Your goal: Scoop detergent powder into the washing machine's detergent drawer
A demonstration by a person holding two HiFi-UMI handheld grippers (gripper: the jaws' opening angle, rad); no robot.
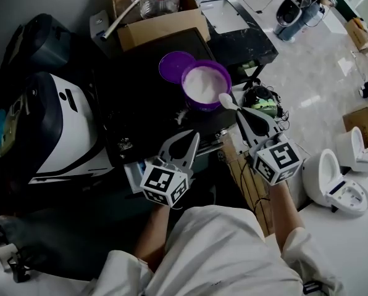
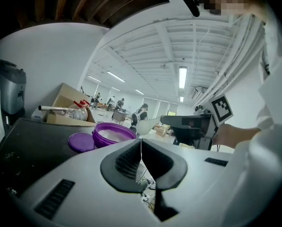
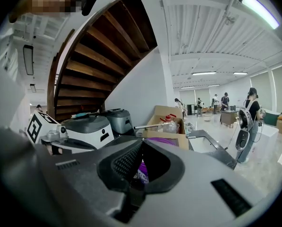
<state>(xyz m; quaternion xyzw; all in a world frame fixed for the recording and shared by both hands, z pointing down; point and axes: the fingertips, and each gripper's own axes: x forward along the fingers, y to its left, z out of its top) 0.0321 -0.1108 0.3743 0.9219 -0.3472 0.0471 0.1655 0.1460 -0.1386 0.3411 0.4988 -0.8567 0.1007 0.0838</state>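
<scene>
A purple tub of white powder stands on a black machine top, with its purple lid lying beside it at the far left. My right gripper is shut on the handle of a white spoon, whose bowl hovers at the tub's near right rim. My left gripper is shut and empty over the machine's front edge. In the left gripper view, the tub, lid and spoon lie beyond the left gripper. The right gripper hides the spoon in its own view.
A cardboard box with a plastic bottle sits behind the tub. A white and black appliance stands to the left. A black stand is at the back right. White toilet-like units rest on the floor at right.
</scene>
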